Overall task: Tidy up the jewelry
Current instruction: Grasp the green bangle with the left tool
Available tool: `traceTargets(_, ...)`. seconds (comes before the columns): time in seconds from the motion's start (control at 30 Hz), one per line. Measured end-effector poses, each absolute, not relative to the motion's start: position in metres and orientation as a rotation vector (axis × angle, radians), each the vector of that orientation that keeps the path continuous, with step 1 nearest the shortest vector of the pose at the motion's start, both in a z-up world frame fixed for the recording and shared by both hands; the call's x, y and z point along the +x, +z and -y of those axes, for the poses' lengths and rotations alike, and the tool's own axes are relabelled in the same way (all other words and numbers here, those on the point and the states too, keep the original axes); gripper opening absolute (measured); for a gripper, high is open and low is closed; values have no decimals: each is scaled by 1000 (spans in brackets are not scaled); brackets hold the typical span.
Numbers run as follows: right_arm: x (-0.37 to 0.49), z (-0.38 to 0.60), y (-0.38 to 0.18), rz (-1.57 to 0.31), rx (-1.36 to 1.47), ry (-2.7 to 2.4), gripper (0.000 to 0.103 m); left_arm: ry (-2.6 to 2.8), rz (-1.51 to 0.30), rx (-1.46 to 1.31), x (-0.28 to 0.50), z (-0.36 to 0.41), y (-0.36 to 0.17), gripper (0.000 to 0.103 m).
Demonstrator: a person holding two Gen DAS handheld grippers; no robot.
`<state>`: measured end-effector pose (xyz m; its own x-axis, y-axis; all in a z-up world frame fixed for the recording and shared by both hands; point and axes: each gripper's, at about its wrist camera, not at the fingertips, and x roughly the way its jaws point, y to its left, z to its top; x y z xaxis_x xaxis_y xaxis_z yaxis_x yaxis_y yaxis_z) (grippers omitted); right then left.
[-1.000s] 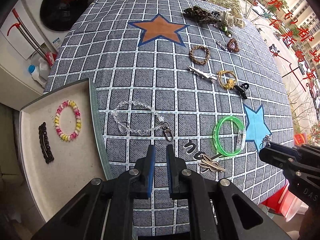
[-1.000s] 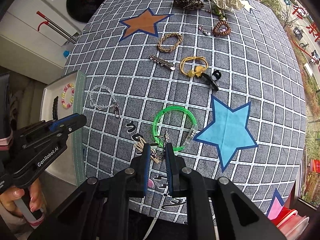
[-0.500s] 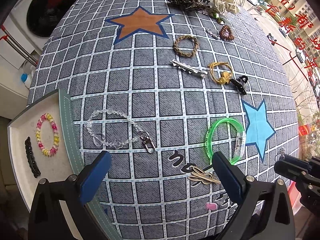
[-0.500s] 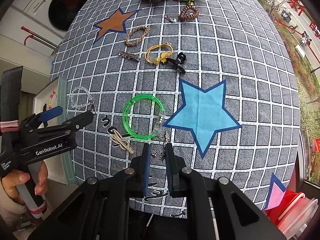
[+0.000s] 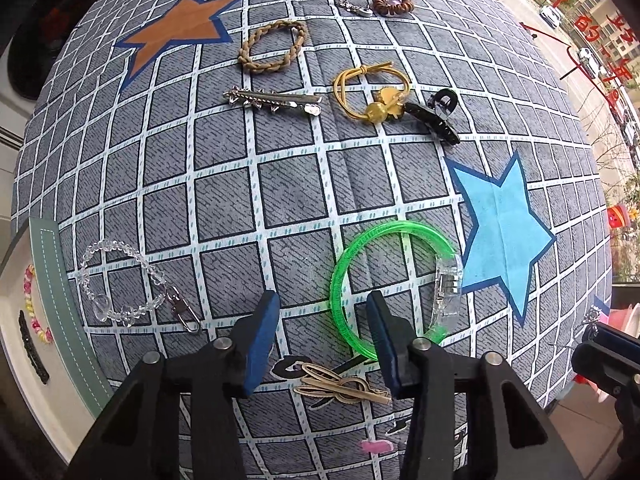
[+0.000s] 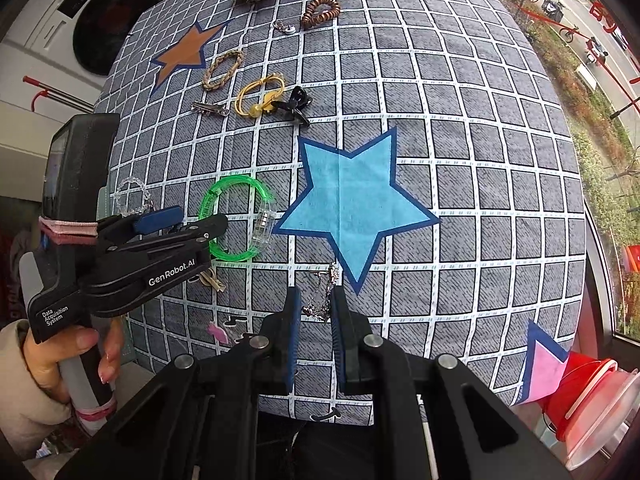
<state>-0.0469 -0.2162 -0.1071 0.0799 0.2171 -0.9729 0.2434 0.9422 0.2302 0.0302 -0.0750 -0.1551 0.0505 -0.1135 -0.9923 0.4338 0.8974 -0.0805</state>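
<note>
Where tray [image 5: 44, 276] shows: beaded bracelet [image 5: 30, 300], black hair clip [image 5: 32, 348] inside.

Tablecloth [image 5: 304, 184]: grey squares w/ white grid lines, plus stars – orange [image 5: 176, 28] & light blue [image 5: 500, 232], both navy-edged. Bangle [image 5: 384, 276] neon green w/ clear clasp. Bead bracelet [image 5: 120, 280] clear. Braided band [image 5: 272, 46] tan. Hair tie [image 5: 368, 88] yellow; claw clip [image 5: 438, 114] black. Tray [image 5: 56, 304] rim sage green, white stitching.
</note>
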Motion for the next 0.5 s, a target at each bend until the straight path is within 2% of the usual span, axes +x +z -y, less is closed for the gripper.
traceTargets(0.03, -47, 218, -107, -1503, 377, -22, 16, -430, -1460, 278, 30, 78, -155, 32)
traceTargets(0.07, -47, 219, -108, -1503, 376, -24, 16, -448, -1465, 269, 30, 80, -155, 14)
traceTargets(0.23, -45, 221, -105, -1495, 375, -31, 16, -448, -1468, 229, 31, 78, -151, 13)
traceTargets(0.5, -35, 217, -100, -1481, 364, -20, 16, -452, -1404, 153, 33, 46, -115, 13)
